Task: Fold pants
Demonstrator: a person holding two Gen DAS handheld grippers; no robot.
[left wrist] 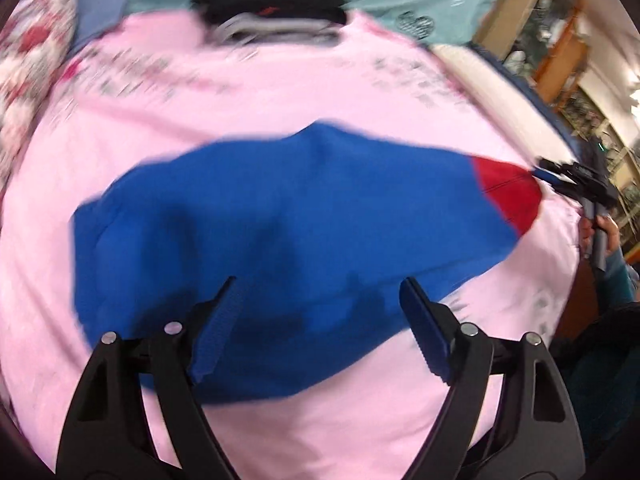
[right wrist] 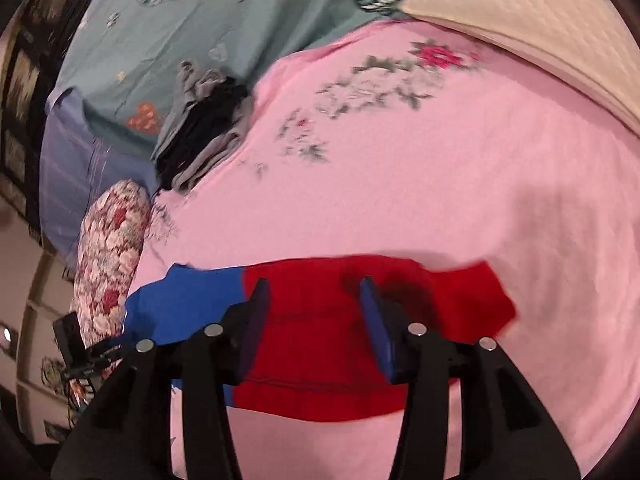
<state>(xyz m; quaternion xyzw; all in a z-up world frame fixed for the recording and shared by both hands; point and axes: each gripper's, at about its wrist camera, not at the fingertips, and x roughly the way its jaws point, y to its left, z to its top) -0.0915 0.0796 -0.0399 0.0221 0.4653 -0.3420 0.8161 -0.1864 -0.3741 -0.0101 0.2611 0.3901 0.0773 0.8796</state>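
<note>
Bedding and a clothes pile

A pink floral sheet (right wrist: 400,200) covers the bed; at its far edge sits a stack of dark and grey folded clothes (right wrist: 208,128), a teal patterned cover (right wrist: 200,20) behind, a floral pillow (right wrist: 110,248) alongside.

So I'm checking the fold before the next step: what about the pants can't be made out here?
- Left wrist view: pants are motion-blurred; seams and fold lines unreadable, and the left gripper covers their near edge.
- Right wrist view: the right gripper hides part of the red band; the blue part runs behind its left finger.
- Legs and layering: cannot tell in either view.
</note>
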